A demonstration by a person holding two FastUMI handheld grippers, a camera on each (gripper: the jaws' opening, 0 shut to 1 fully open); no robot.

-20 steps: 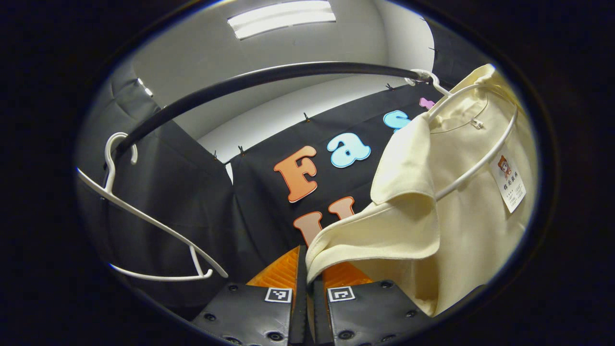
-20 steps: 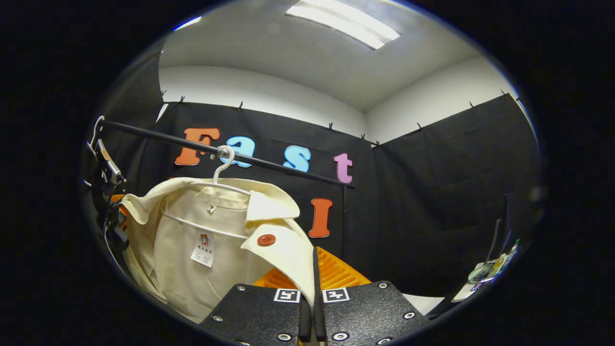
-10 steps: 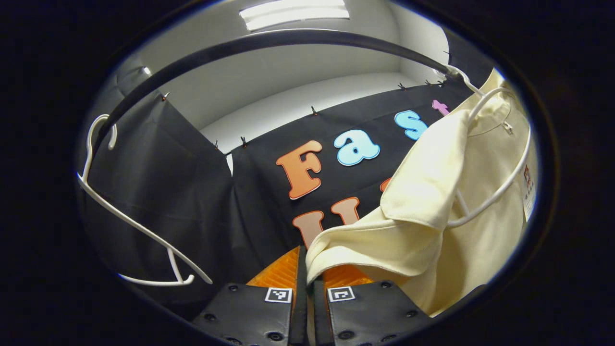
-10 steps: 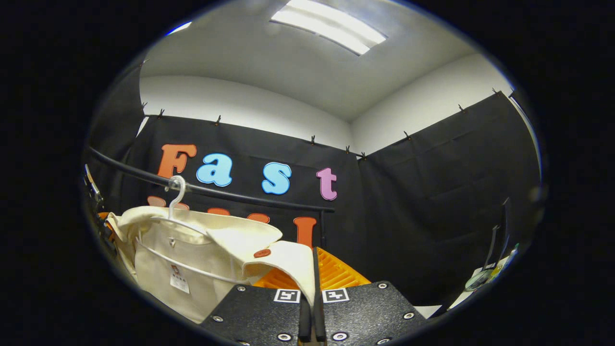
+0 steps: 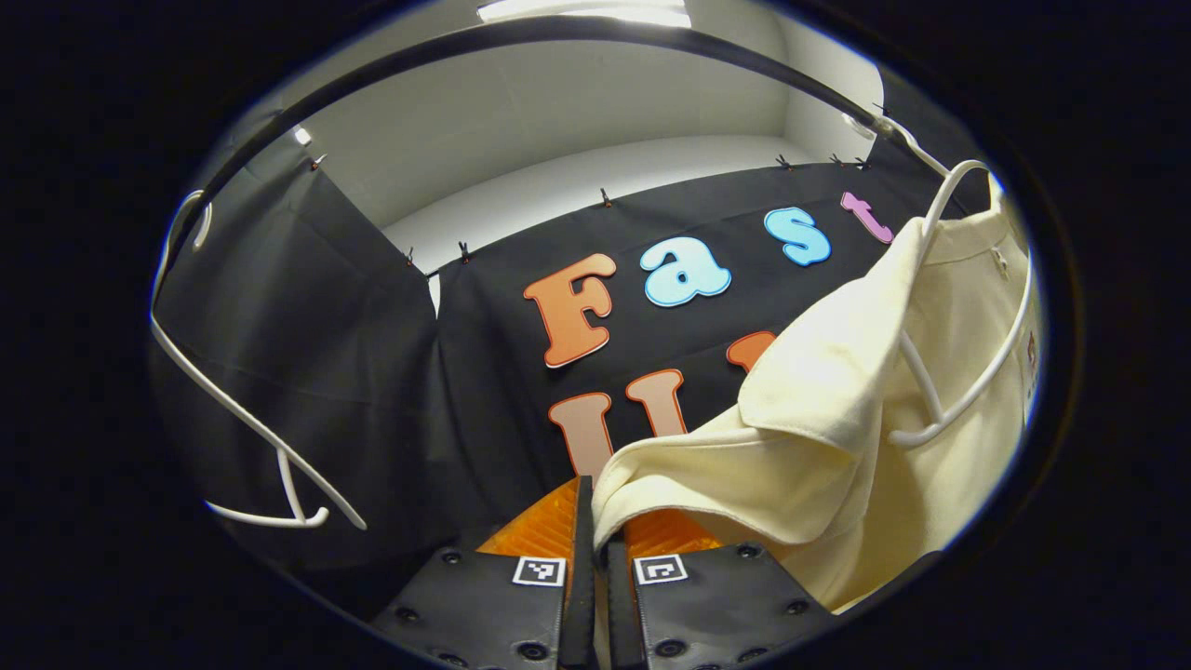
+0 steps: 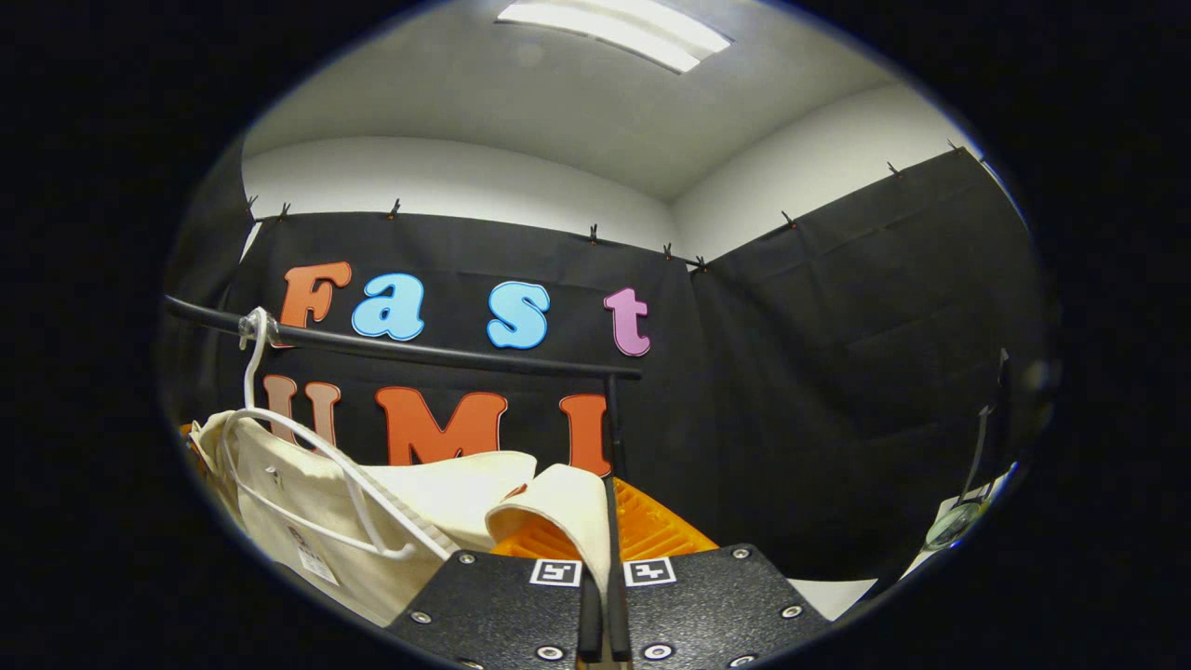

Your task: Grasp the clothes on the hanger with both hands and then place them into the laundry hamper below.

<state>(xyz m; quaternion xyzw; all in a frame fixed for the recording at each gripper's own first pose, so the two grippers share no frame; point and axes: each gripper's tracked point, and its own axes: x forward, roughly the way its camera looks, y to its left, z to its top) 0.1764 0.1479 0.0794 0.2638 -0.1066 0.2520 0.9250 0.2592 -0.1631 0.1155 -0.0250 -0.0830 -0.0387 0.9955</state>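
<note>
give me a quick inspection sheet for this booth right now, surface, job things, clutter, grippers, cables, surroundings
surface: nothing seen
job's things: cream garment pulled partly off its white hanger, which hooks on the black rail; hamper nothing seen
clutter: empty white hanger on the rail; small items at the right edge of the right gripper view, too small to tell
grippers: left gripper shut on a garment edge; right gripper shut on another edge
cables: nothing seen
surroundings: black cloth wall, ceiling light

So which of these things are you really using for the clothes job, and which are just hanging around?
For the job:
- cream garment, pinched by the left gripper and the right gripper
- its white hanger
- black rail

Just there:
- empty hanger
- ceiling light
</note>
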